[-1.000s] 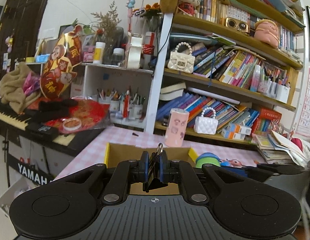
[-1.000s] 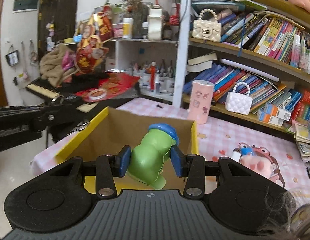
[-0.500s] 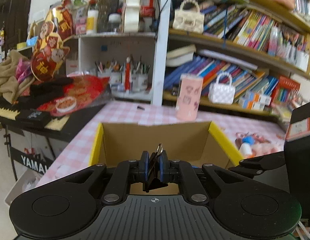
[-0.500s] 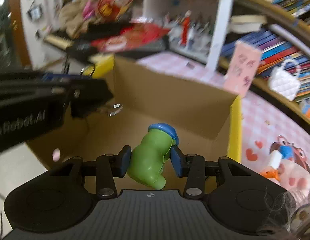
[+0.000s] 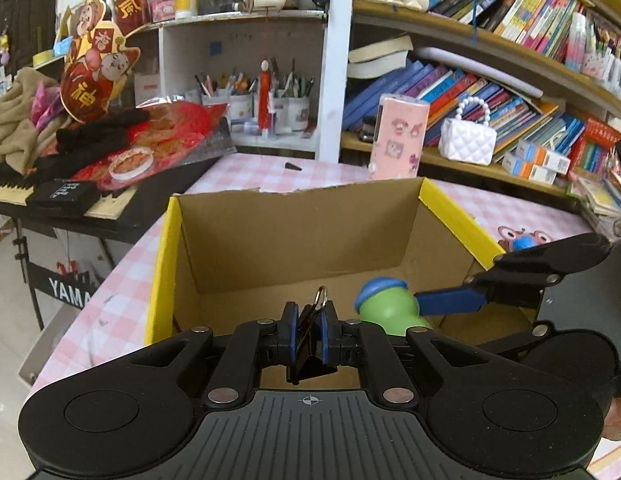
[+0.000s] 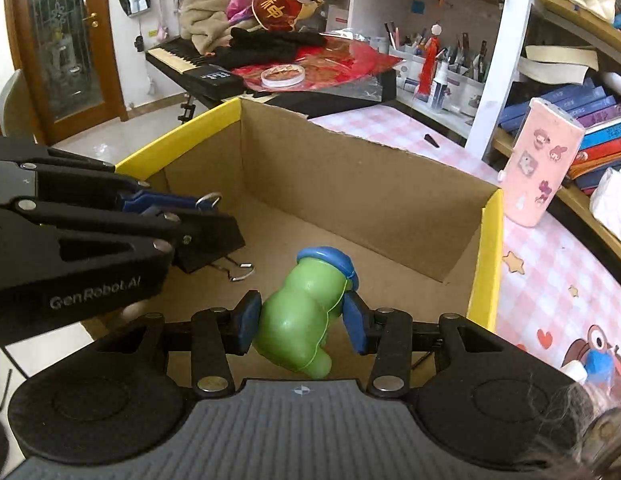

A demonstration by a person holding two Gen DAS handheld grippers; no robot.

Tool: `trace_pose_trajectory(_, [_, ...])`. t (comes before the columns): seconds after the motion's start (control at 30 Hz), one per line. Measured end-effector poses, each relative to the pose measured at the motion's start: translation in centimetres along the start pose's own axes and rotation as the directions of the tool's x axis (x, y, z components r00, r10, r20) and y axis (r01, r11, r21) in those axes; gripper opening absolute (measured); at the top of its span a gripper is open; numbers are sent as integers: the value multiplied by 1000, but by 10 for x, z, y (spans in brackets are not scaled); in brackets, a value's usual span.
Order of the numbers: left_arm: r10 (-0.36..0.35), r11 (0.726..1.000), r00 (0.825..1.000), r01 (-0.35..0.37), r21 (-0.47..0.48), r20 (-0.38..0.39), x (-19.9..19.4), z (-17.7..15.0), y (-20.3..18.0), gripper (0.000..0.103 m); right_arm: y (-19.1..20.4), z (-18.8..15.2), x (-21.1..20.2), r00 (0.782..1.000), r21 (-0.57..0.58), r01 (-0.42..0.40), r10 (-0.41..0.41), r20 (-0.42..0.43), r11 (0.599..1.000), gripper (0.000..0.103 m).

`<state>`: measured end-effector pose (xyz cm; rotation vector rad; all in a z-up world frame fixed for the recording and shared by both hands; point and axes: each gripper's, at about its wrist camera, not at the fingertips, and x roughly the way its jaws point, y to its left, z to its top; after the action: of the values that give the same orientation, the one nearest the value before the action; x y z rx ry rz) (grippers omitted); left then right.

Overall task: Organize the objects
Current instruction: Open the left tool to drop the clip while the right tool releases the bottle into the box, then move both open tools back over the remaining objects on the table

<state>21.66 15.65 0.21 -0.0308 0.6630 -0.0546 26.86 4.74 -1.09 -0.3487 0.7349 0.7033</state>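
Green toy (image 6: 300, 320) with a blue cap sits pinched between the blue pads of the right tool (image 6: 301, 322), tilted, low inside the open cardboard box (image 6: 350, 176) with its yellow-edged rim. Beside it, the left tool (image 5: 309, 338) is closed tight on a black binder clip (image 5: 310, 354), whose wire loop sticks up between the pads, also held over the inside of the box. Outside the box lies the pink-checked counter (image 5: 246, 170), with a pink sticker-covered case (image 5: 398, 136) standing near the bookshelf (image 5: 510, 52).
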Motion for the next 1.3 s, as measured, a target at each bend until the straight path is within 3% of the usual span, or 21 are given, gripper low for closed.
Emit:
trace_pose_trajectory(0.07, [-3, 1000, 1000, 3, 5, 2, -1, 1, -2, 19, 2, -1, -2, 1000, 0, 9, -9, 15, 1000, 45])
trace_pose_trajectory(0.2, [13, 1000, 997, -13, 2, 76, -16, 6, -8, 65, 5, -8, -13, 995, 10, 59, -59, 79, 998, 54])
trace_pose_trajectory(0.27, [10, 1000, 988, -9, -7, 151, -33, 8, -10, 69, 5, -11, -23, 992, 36, 72, -76, 104, 997, 54])
trace_pose_trajectory(0.5, [-17, 998, 956, 34, -53, 293, -89, 8, -16, 75, 8, -23, -80, 956, 155, 120, -156, 247, 981, 55])
trace_pose_trajectory(0.63, [-2, 999, 948, 18, -48, 317, -117, -8, -23, 77, 18, -38, -112, 936, 226, 144, -207, 286, 964, 55])
trace_pose_trajectory(0.73, [0, 998, 952, 21, -67, 306, -134, -27, -26, 81, 31, -55, -129, 929, 252, 173, -242, 280, 952, 55])
trace_pose_trajectory(0.87, [31, 995, 965, -5, -99, 262, -145, -56, -27, 83, 49, -82, -136, 942, 302, 184, -255, 216, 935, 54])
trace_pose_trajectory(0.93, [56, 993, 974, -32, -109, 220, -147, -73, -29, 83, 56, -96, -129, 962, 341, 190, -244, 124, 921, 53])
trace_pose_trajectory(1.0, [49, 993, 981, -28, -113, 187, -149, -88, -29, 83, 64, -112, -125, 966, 382, 216, -254, 52, 899, 52])
trace_pose_trajectory(1.1, [41, 994, 987, -24, -109, 153, -153, -103, -30, 83, 75, -134, -127, 958, 410, 268, -285, -20, 872, 52])
trace_pose_trajectory(1.2, [27, 995, 992, -15, -104, 122, -155, -116, -33, 83, 87, -150, -136, 946, 397, 309, -323, -34, 864, 52])
trace_pose_trajectory(1.3, [27, 997, 994, -19, -72, 108, -157, -125, -42, 83, 95, -163, -145, 938, 396, 335, -343, -51, 855, 45])
